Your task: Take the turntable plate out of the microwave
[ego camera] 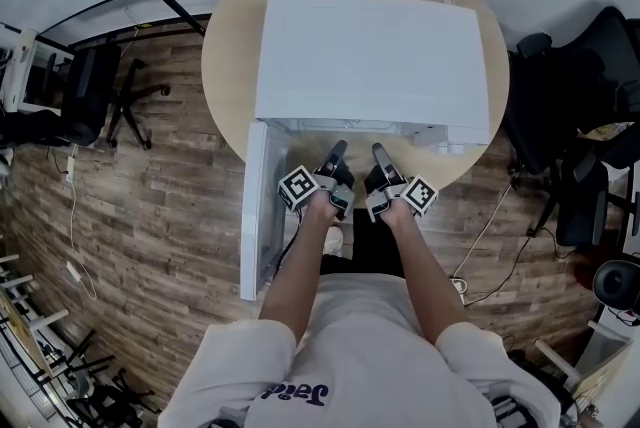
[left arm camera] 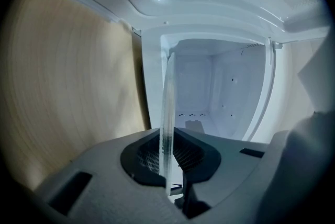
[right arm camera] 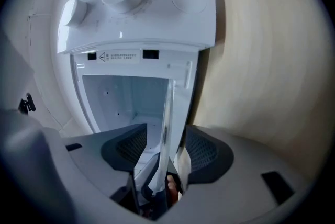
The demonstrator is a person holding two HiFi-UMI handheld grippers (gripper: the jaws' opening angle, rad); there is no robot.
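Left gripper (left arm camera: pixel 168 159) jaws pinch the glass plate (left arm camera: pixel 167 102) by its rim at the open microwave's (ego camera: pixel 370 56) mouth; right gripper (right arm camera: pixel 167 147) jaws stand wide, plate between them, untouched.

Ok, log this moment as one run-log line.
left tool: shut on glass turntable plate edge | right tool: open, plate between jaws, unclamped | microwave: door open
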